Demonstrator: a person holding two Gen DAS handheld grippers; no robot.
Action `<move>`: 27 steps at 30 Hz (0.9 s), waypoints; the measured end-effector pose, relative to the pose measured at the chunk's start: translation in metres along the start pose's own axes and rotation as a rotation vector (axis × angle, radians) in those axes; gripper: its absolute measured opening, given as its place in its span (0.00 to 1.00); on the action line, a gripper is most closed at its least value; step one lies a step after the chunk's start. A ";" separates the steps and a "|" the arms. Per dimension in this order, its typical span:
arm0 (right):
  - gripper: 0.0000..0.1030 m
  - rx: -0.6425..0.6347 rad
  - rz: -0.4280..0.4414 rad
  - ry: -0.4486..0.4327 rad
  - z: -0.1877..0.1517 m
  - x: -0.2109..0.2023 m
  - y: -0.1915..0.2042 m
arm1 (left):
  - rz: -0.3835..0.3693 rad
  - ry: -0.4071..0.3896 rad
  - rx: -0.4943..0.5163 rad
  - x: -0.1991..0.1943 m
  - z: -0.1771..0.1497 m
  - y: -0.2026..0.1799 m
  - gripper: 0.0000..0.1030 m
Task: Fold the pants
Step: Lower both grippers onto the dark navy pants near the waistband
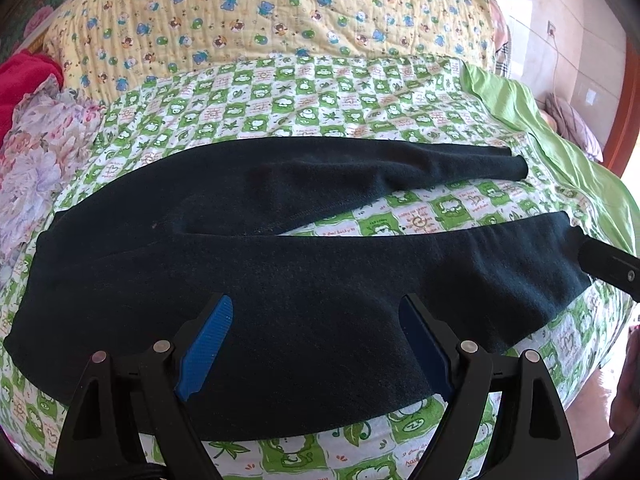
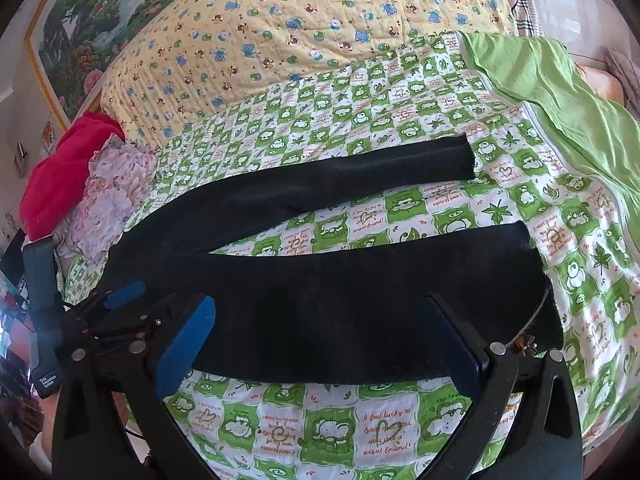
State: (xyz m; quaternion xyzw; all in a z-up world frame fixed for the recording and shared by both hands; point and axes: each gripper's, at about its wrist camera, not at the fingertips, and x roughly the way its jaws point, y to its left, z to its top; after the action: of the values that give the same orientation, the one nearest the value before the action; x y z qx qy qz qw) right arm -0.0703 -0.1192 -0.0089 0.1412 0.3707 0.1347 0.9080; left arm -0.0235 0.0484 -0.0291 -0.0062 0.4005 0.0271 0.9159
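Note:
Dark, nearly black pants [image 1: 256,280] lie spread flat on a green-and-white checked sheet [image 1: 320,96], waist at the left, both legs running right with a gap between them. My left gripper [image 1: 316,304] is open, its blue pads over the near leg close to the hip. In the right wrist view the pants [image 2: 360,300] lie the same way, and my right gripper [image 2: 320,304] is open over the near leg towards its cuff [image 2: 536,272]. The right gripper's black body [image 1: 608,264] shows at the cuff in the left wrist view. The left gripper [image 2: 124,296] shows at the left.
A yellow quilt with bears [image 1: 256,12] lies behind the sheet. A floral cloth [image 1: 44,140] and a red cloth [image 1: 24,80] are piled at the left. A plain green sheet [image 1: 560,152] hangs at the right edge of the bed.

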 end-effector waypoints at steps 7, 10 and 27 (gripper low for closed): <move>1.00 -0.012 -0.015 0.024 0.010 0.006 -0.006 | -0.029 0.018 0.004 0.009 0.005 -0.005 0.84; 1.00 -0.002 -0.020 0.002 0.012 0.002 -0.012 | -0.030 0.016 0.018 0.008 0.006 -0.005 0.84; 0.99 0.034 -0.033 0.006 0.035 0.009 -0.038 | -0.067 0.015 0.043 0.021 0.044 0.000 0.83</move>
State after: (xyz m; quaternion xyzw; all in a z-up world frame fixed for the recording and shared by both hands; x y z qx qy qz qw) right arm -0.0342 -0.1571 -0.0043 0.1502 0.3782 0.1136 0.9064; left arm 0.0229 0.0507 -0.0153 -0.0002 0.4074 -0.0125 0.9132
